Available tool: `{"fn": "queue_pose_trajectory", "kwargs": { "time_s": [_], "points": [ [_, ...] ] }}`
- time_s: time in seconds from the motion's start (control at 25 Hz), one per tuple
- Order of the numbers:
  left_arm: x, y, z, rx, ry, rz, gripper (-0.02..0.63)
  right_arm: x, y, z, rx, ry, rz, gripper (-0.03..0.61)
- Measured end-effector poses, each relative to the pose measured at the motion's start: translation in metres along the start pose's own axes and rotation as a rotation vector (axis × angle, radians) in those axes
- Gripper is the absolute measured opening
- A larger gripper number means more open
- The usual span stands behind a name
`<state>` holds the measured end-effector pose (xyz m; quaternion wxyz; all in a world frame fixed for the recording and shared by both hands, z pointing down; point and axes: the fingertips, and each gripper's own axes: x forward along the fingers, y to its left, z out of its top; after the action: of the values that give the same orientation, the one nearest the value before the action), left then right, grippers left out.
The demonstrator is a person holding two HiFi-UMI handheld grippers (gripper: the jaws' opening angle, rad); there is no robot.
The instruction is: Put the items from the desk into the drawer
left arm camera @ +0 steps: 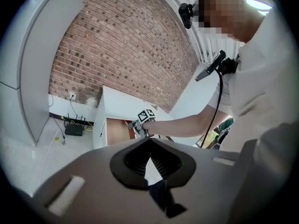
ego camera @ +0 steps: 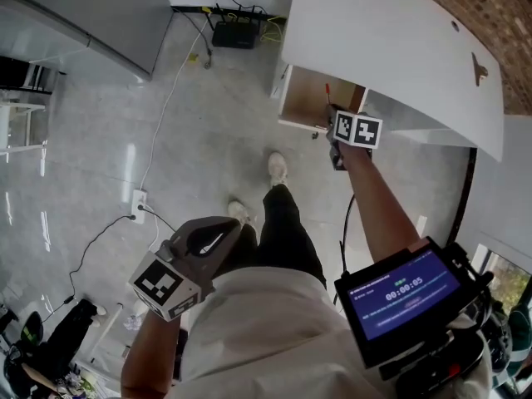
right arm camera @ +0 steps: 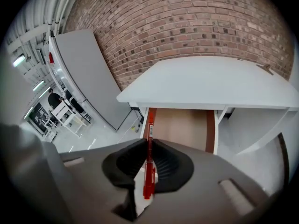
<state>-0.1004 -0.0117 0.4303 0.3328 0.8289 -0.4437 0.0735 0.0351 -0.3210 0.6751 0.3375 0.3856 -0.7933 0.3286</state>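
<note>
The right gripper (right arm camera: 149,141) is clamped on a slim red plastic pen (right arm camera: 149,158). The pen sits lengthwise between the two jaws, and its front end sticks out past the fingertips. In the head view this gripper (ego camera: 332,131) is held out at arm's length, at the front edge of the open wooden drawer (ego camera: 306,98). The pen points into the drawer, and its tip lies over the left side of the drawer front. The drawer is pulled out from under the white rectangular desk top (right arm camera: 210,80). The bare brown bottom of the drawer is visible.

The left gripper (left arm camera: 150,143) has its jaws together at the tips, with nothing between them. In the head view it (ego camera: 218,238) is held low at the person's left side, well apart from the desk.

A small brown item (ego camera: 480,69) lies on the desk top near the red brick wall (right arm camera: 187,27). It is too small to identify.
</note>
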Motion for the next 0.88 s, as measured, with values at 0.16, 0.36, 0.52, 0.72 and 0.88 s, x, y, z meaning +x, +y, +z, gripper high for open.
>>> {"fn": "queue_pose_trajectory", "kwargs": {
  "time_s": [0.16, 0.36, 0.52, 0.72, 0.88],
  "points": [
    [0.008, 0.007, -0.004, -0.026, 0.010, 0.023, 0.008, 0.038, -0.012, -0.008, 0.004, 0.036, -0.002, 0.043],
    [0.029, 0.021, -0.004, -0.043, 0.008, 0.045, 0.008, 0.095, -0.027, -0.009, 0.019, 0.068, 0.003, 0.043],
    [0.056, 0.027, 0.001, -0.067, 0.013, 0.035, 0.008, 0.136, -0.042, -0.014, 0.025, 0.098, 0.003, 0.043],
    [0.085, 0.043, 0.003, -0.092, 0.016, 0.032, 0.008, 0.187, -0.051, -0.011, 0.024, 0.125, 0.013, 0.043],
    [0.102, 0.054, 0.002, -0.129, 0.025, 0.052, 0.008, 0.217, -0.060, -0.017, 0.019, 0.157, 0.014, 0.043]
  ]
}}
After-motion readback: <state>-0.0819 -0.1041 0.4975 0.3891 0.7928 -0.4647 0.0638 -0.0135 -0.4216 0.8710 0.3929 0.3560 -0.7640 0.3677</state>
